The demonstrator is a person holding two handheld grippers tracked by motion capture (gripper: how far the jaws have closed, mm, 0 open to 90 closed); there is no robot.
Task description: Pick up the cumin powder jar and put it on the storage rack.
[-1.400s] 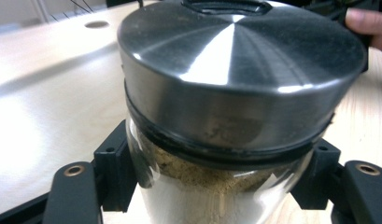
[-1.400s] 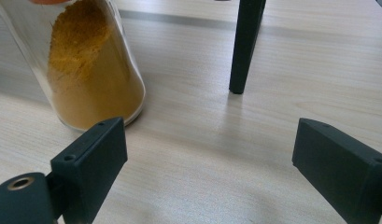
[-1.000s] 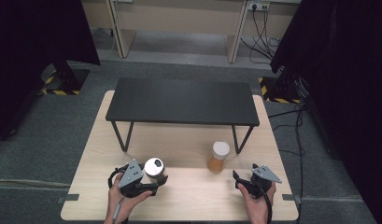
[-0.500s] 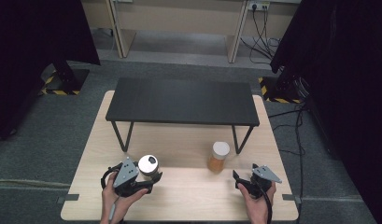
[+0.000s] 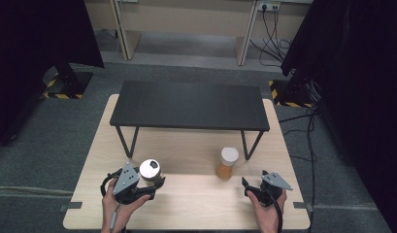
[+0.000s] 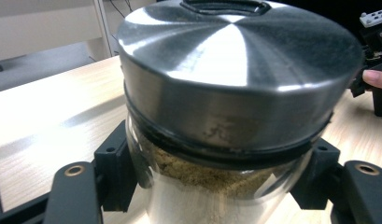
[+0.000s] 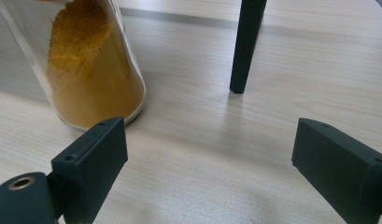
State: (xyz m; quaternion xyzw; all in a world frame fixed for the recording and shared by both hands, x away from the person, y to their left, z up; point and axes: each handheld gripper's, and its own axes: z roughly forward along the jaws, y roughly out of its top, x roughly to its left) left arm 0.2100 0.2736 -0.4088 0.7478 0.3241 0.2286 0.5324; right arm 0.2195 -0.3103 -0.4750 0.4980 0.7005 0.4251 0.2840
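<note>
A steel-lidded jar (image 5: 151,171) is being gripped by the left tool (image 5: 138,183) near the worktop's (image 5: 196,204) front left edge — pads pressed on its glass. The right tool (image 5: 258,188) is being held spread and empty, just beside a jar of yellow powder (image 5: 227,164).

Left gripper (image 5: 155,182) sits at the near left of the table (image 5: 196,208), held from behind by the left hand (image 5: 119,206), its jaws clamped on either side of a steel-lidded jar (image 6: 235,93). Right gripper (image 5: 245,184) sits at the table's near right in the right hand (image 5: 268,211), jaws spread wide with nothing between them
</note>
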